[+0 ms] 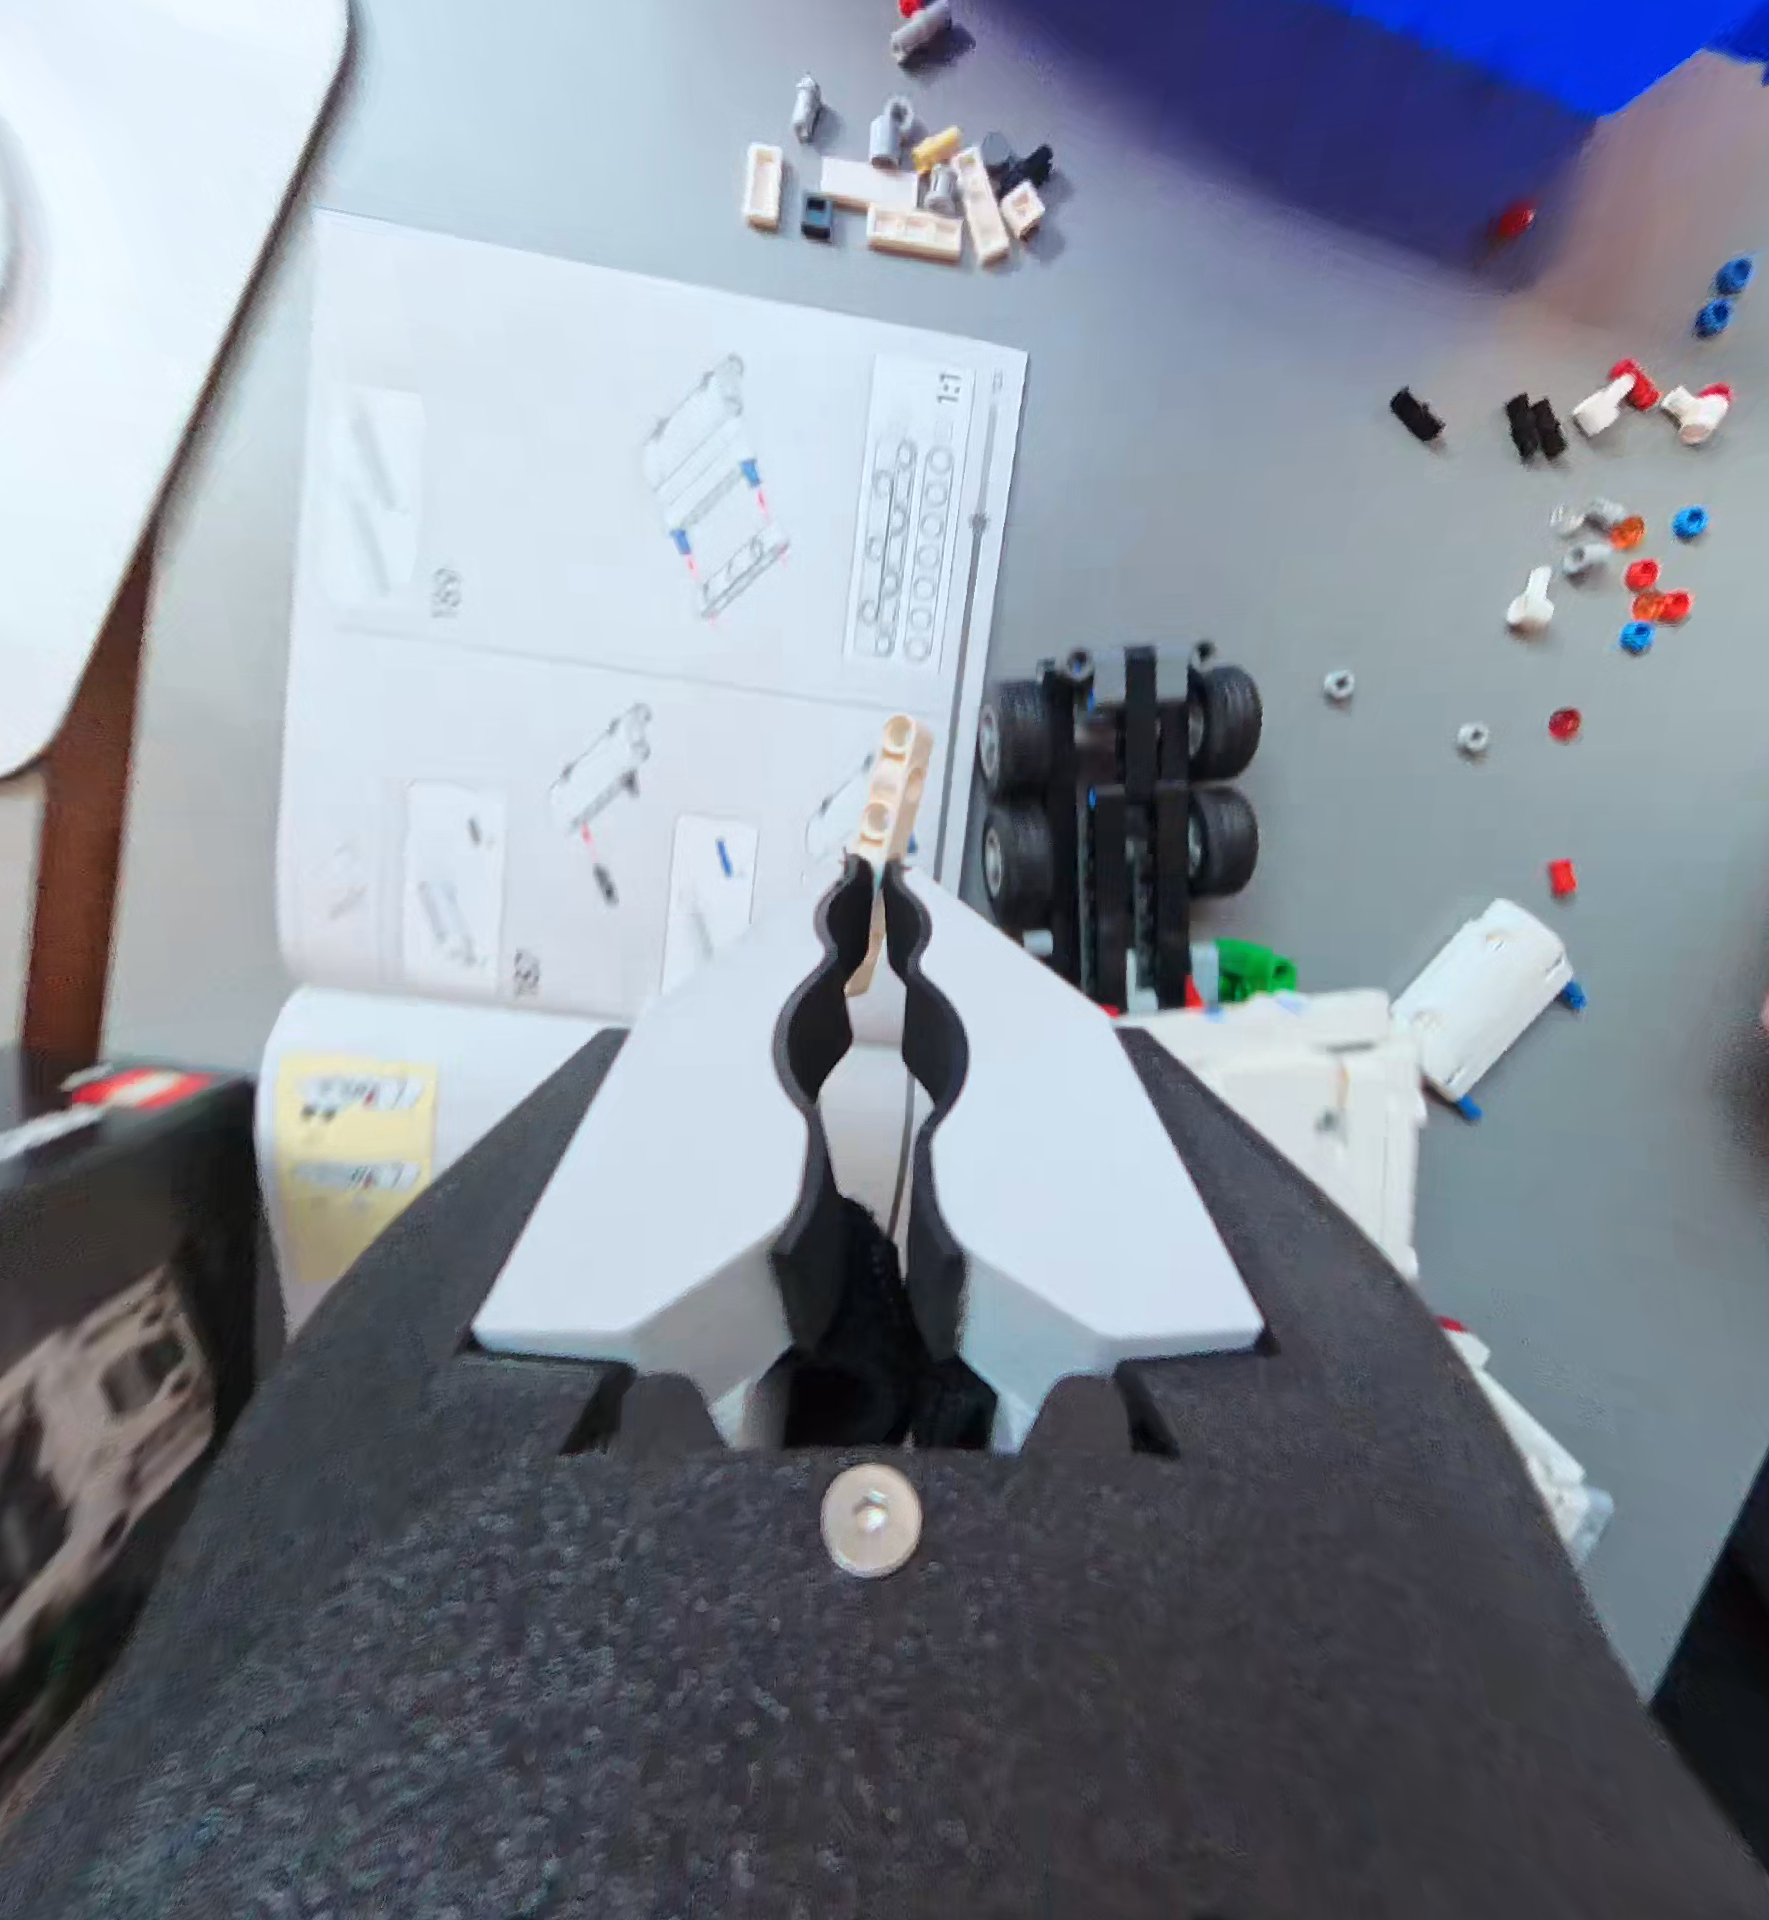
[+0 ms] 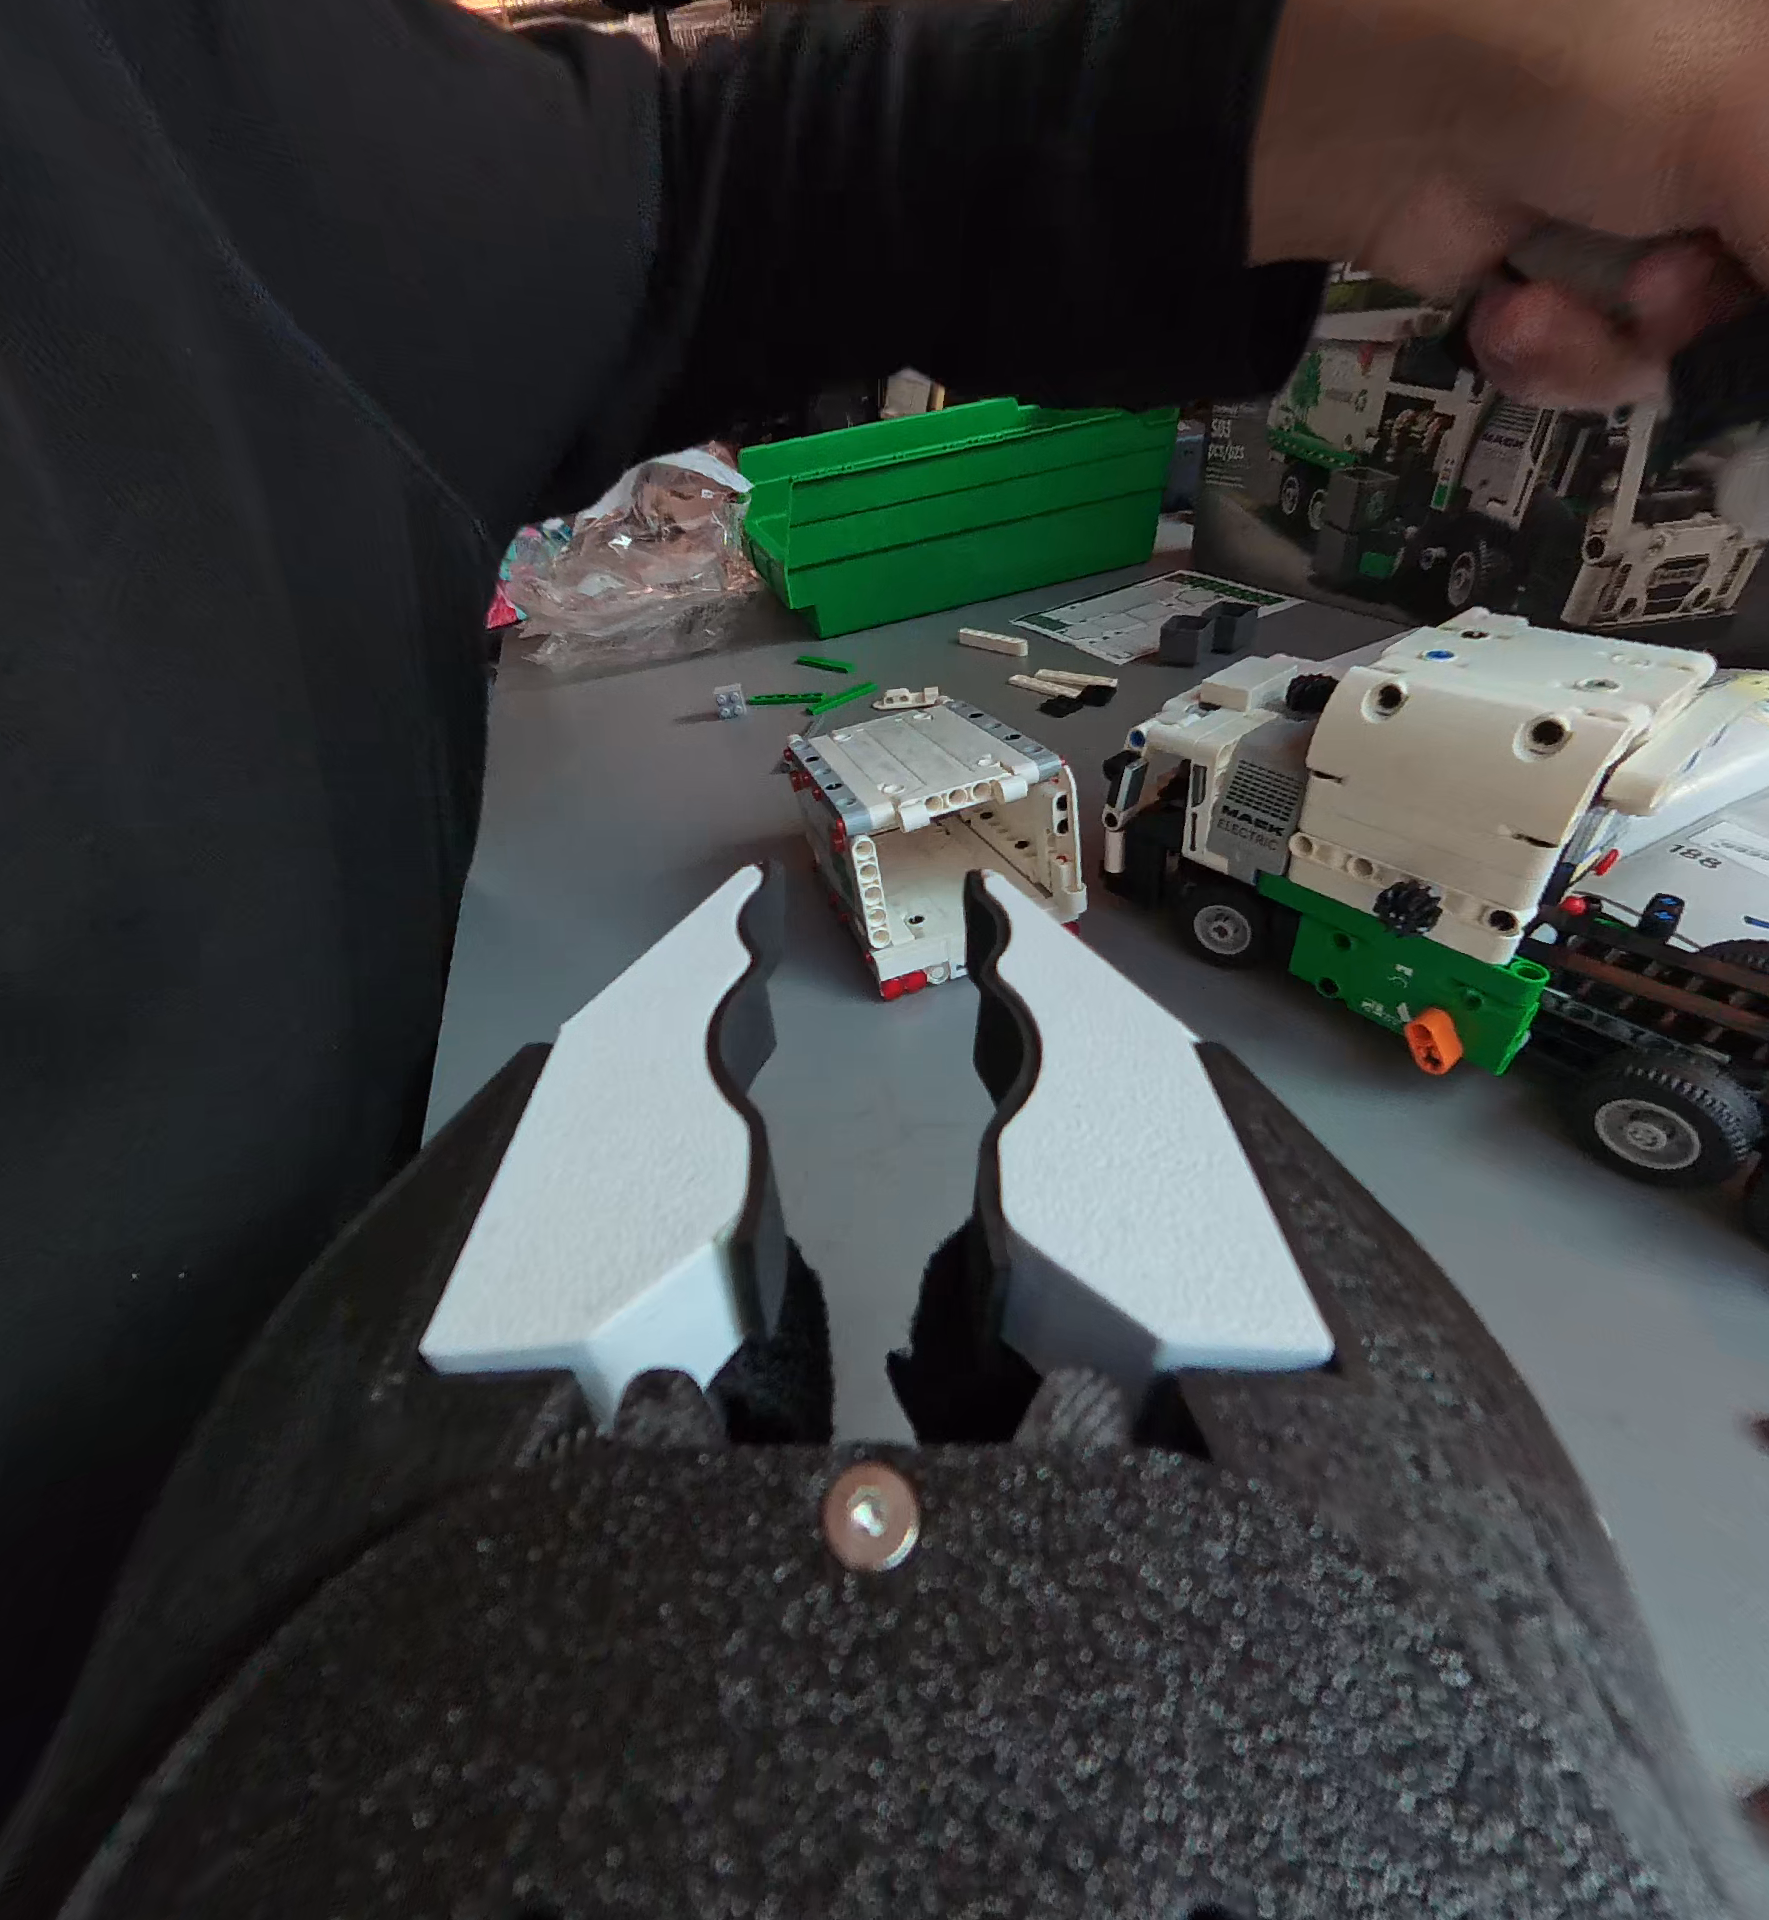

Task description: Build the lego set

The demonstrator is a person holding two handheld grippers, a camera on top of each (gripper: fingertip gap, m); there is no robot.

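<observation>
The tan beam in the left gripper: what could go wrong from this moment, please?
1. The left gripper pinches the tan beam only by its lower end at the fingertips, so it may pivot or slip out when pushed into place.
2. If dropped, it could fall among the loose small pieces on the grey table and scatter them.
3. The right gripper is open and empty, so nothing steadies the white box section or the truck.

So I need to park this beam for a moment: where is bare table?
Bare grey table lies left of the white box section, and between it and the truck cab. Crowded: the loose-part scatter right of the wheeled chassis, and the cluster above the instruction booklet.
</observation>
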